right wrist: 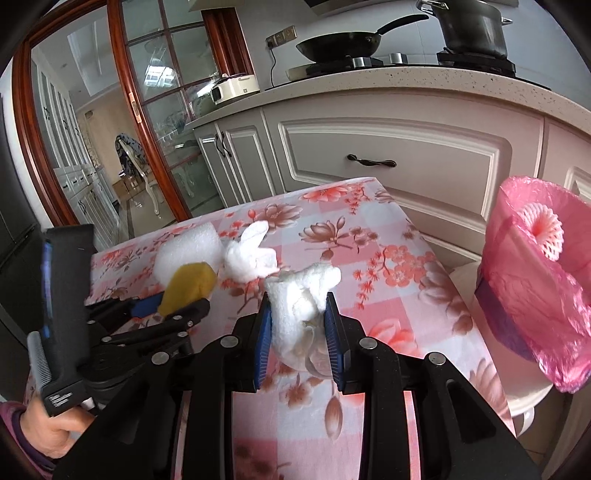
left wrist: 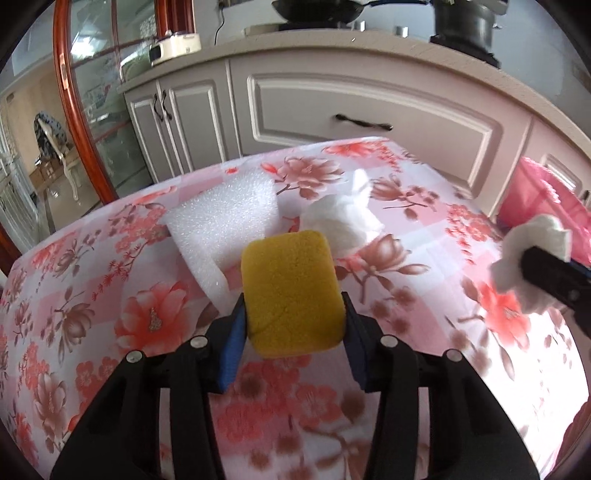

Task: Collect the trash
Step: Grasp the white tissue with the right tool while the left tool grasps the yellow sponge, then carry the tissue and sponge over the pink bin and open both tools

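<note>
Between my left fingers [left wrist: 291,325] sits the yellow sponge [left wrist: 290,291], pads squeezing its sides. My right fingers [right wrist: 299,325] clamp a white tissue wad [right wrist: 299,302]. I should carry it rightward, over the pink-lined bin [right wrist: 535,266], before releasing.

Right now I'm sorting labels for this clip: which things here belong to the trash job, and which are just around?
Job:
sponge, in left gripper
tissue, in right gripper
second tissue
foam
bin

Around:
wok
pot
cooker
cabinets
</note>
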`<control>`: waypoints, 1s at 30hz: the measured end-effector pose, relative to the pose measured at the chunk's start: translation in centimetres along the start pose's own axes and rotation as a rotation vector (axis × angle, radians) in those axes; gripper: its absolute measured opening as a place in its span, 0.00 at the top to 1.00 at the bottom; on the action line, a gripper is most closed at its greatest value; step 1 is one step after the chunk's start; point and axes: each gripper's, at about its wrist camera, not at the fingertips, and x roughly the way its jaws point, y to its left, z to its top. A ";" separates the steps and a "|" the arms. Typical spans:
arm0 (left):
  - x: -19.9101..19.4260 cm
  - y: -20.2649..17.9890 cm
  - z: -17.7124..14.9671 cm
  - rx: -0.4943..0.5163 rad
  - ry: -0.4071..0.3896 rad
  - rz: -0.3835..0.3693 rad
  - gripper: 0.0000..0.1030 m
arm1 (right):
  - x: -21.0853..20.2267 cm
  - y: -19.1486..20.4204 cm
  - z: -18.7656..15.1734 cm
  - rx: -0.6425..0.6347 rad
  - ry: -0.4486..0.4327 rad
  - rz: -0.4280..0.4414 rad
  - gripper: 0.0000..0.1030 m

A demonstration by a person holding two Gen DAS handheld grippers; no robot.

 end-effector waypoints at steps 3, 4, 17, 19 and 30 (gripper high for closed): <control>-2.3 -0.3 -1.0 0.006 -0.039 -0.010 0.56 | -1.0 0.8 -0.7 -0.010 0.000 -0.012 0.73; -3.2 -0.3 -1.5 0.009 -0.057 -0.010 0.56 | -1.6 1.1 -1.1 -0.014 -0.001 -0.019 0.73; -14.0 -0.1 -6.5 0.024 -0.203 -0.074 0.55 | -8.8 4.3 -5.2 -0.042 -0.025 -0.089 0.73; -15.5 -0.1 -7.1 0.029 -0.224 -0.083 0.55 | -9.6 4.7 -5.7 -0.048 -0.033 -0.098 0.73; -20.5 -0.7 -8.9 0.033 -0.294 -0.098 0.55 | -14.2 6.7 -7.3 -0.076 -0.100 -0.129 0.73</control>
